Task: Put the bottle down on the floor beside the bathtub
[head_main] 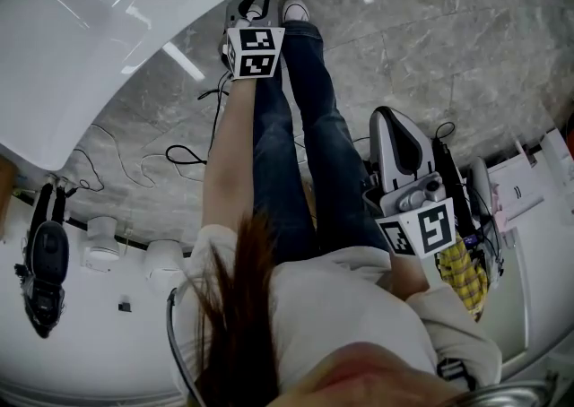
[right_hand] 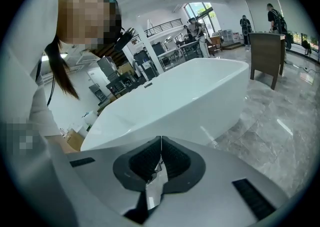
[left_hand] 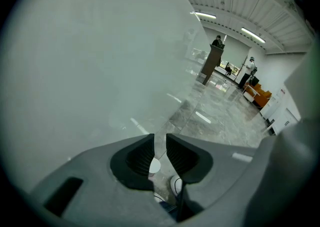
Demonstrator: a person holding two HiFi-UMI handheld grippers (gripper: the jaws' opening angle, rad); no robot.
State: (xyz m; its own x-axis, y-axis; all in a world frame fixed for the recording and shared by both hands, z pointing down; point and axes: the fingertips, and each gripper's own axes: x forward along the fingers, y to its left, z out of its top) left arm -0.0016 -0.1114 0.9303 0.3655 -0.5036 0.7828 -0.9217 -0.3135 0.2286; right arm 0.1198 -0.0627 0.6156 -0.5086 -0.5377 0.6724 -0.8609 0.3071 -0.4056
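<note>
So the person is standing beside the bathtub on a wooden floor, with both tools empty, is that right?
Not quite: the floor is grey stone, not wood, as the head view shows. The person does stand beside the bathtub, and the left tool and right tool are empty.

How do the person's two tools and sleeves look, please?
Both the left tool and the right tool are grey shells with black ribbed pads. Each carries a white cube with black square markers. The sleeves are white.
</note>
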